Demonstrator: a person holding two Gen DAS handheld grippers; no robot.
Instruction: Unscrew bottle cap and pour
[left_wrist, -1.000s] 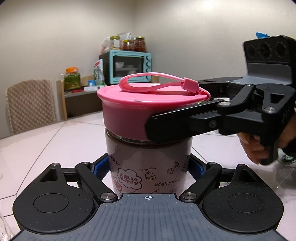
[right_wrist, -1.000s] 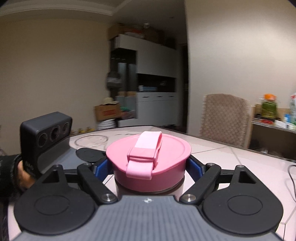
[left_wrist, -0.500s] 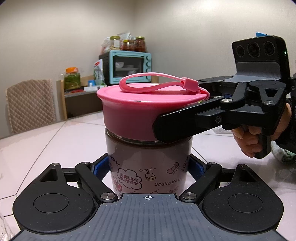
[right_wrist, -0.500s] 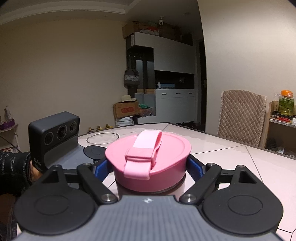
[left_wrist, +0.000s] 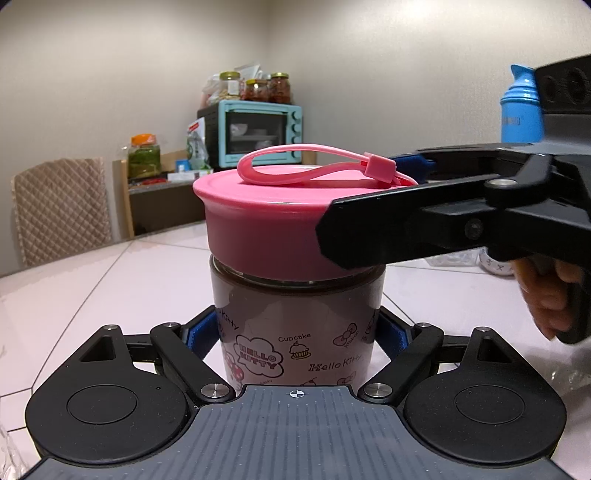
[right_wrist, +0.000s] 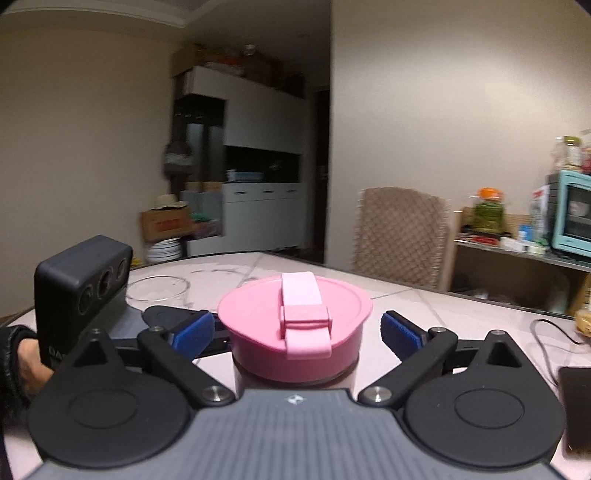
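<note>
A kitchen corner lies behind the work: a teal toaster oven (left_wrist: 260, 133) on a low shelf with jars (left_wrist: 255, 87) stacked on top, a quilted chair (left_wrist: 61, 208) pulled up to the far edge, and pale walls all round. The desk (left_wrist: 122, 280) is white and glossy, crossed by thin tile lines; a shallow glass dish (right_wrist: 157, 288) sits toward its far side in the right wrist view, and a blue bottle (left_wrist: 521, 107) stands behind the right-hand tool.

The bottle (left_wrist: 297, 328) stands upright in the middle of the desk, its long axis vertical, mouth up and covered by the cap (left_wrist: 266, 229). The cap's carry strap (left_wrist: 314, 168) arches over the top, its clasp toward the right gripper.

The left gripper (left_wrist: 297, 332) has its jaws closed against the bottle's lower body, blue pads pressing both sides. The right gripper (right_wrist: 297, 328) is level with the cap, jaws spread, with a gap visible on either side between the blue pads (right_wrist: 400, 332) and the pink rim; that view is somewhat blurred, so a light touch at the back may be hidden.

The bottle is short and wide, brownish and translucent, printed with Hello Kitty and cupcake drawings. The cap is solid pink, broad and slightly wider than the body.
</note>
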